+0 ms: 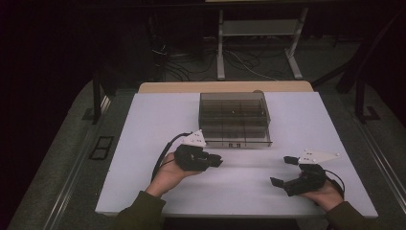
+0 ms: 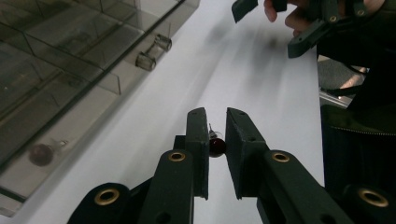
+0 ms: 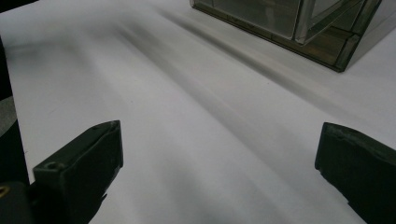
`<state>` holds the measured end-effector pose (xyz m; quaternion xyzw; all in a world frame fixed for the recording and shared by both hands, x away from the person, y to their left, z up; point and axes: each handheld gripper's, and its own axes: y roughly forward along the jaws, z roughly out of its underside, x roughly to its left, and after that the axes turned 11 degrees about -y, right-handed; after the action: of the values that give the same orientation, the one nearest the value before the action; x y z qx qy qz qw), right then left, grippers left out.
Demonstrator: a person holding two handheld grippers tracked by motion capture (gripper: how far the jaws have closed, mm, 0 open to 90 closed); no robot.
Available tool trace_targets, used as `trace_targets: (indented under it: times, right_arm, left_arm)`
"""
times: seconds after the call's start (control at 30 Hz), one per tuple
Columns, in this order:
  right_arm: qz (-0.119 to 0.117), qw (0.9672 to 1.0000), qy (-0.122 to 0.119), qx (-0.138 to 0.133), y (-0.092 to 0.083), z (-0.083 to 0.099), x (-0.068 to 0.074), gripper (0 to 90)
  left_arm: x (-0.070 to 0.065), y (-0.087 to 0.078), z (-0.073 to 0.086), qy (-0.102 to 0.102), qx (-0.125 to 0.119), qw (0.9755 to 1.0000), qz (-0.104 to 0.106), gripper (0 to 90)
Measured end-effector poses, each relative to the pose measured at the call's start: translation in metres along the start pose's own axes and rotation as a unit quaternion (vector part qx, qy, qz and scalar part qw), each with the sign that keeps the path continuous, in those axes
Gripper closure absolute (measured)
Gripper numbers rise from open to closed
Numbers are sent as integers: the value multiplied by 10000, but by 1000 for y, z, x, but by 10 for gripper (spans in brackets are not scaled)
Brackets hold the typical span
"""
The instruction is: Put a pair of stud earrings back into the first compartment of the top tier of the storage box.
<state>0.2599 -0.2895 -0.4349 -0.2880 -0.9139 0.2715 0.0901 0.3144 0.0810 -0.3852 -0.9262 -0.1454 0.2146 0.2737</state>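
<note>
My left gripper [image 2: 217, 115] is shut on a small dark red bead [image 2: 217, 146] with a thin metal pin, pinched between its two black jaws a little above the white table [image 1: 158, 124]. In the high view the left gripper [image 1: 218, 160] hovers just in front of a smoky clear drawer box [image 1: 234, 120]. The box's front with two round knobs [image 2: 154, 51] runs along the left of the left gripper view, and a similar dark bead [image 2: 41, 154] shows through its wall. My right gripper [image 1: 281, 170] rests near the front right with its jaws wide apart and nothing between them [image 3: 219, 140].
The drawer box [image 3: 299, 23] stands at the table's middle back. A wooden strip [image 1: 225, 87] borders the table's far edge. Beyond it are metal desk legs [image 1: 220, 48] and loose cables on the floor. The surroundings are dark.
</note>
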Motion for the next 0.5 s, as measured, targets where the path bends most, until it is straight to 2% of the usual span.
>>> trace_targets:
  times: [0.43,0.5]
  right_arm:
    - [5,10000,12,8,1,0,0,5]
    - [3,10000,-47,5,1,1,-1,5]
  left_arm:
    - [4,-11,-25,136,-156,9998,-57,782]
    - [6,-11,-29,173,-167,9997,-76,782]
